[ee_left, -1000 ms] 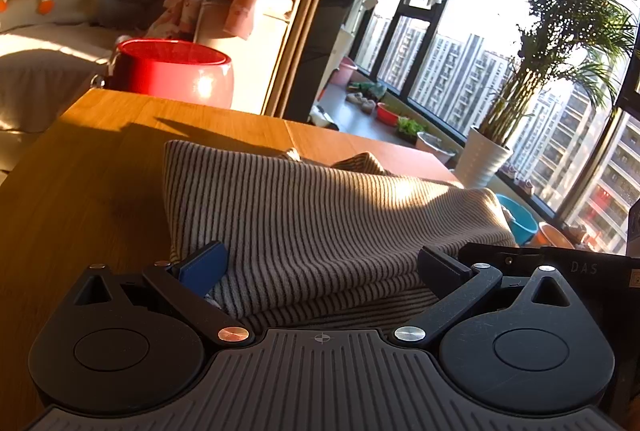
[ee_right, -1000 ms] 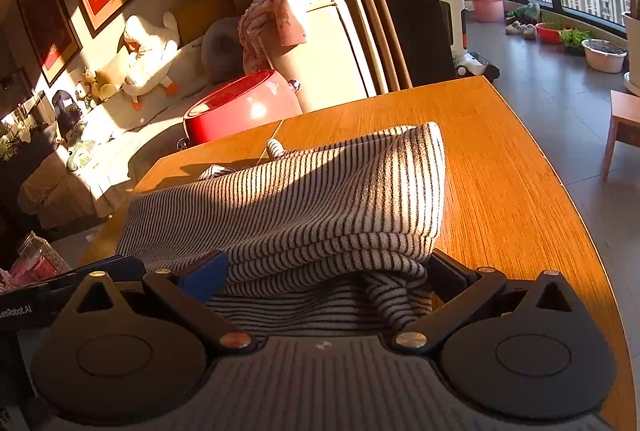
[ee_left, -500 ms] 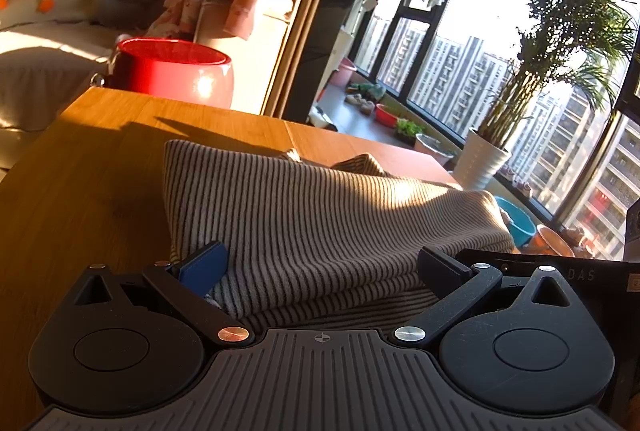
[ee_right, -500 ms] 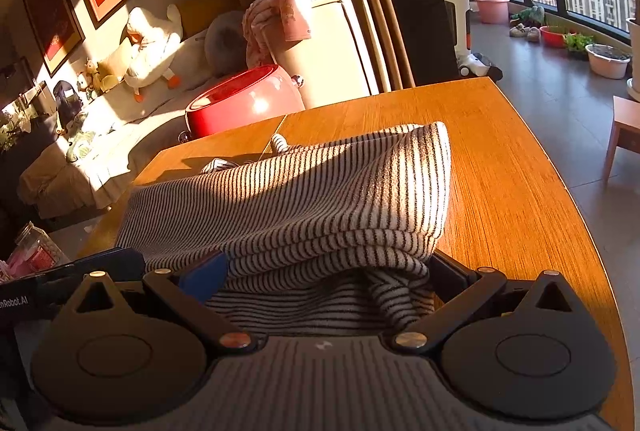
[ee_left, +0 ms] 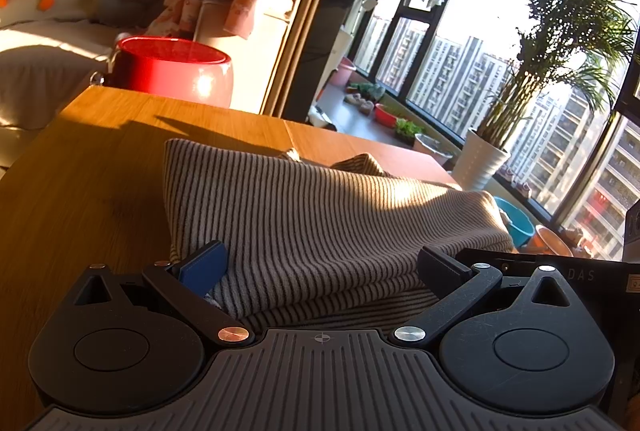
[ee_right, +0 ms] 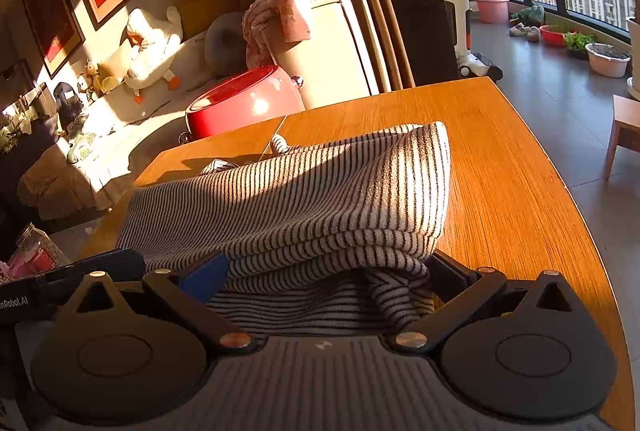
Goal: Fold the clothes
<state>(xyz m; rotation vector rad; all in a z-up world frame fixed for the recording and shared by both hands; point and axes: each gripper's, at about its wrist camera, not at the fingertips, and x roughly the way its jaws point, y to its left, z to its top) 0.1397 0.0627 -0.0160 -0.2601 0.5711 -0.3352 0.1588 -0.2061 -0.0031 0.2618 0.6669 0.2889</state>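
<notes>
**Striped garment bunched between two spread grippers**

On the left, the left gripper [ee_left: 320, 267] sits low at the near edge of the wooden table [ee_left: 80, 167], its jaws spread wide — the blue-padded finger [ee_left: 203, 267] presses against the near left corner of the striped knit garment [ee_left: 312, 215], and the black finger lies against the cloth's right side. The folded layers fill the gap between them without being pinched.

The garment lies in a thick folded heap on the table, its stacked edges facing the cameras, sunlight falling across its top.

To the right, the right gripper [ee_right: 324, 271] is likewise spread wide, its blue pad [ee_right: 206, 277] touching the left of the stacked folds and a loose striped flap drooping by the black finger — no clamp on the cloth shows. Beyond the table's far edge stands a red tub [ee_right: 244, 103], with a white goose plush [ee_right: 154, 47] on the sofa behind.
</notes>
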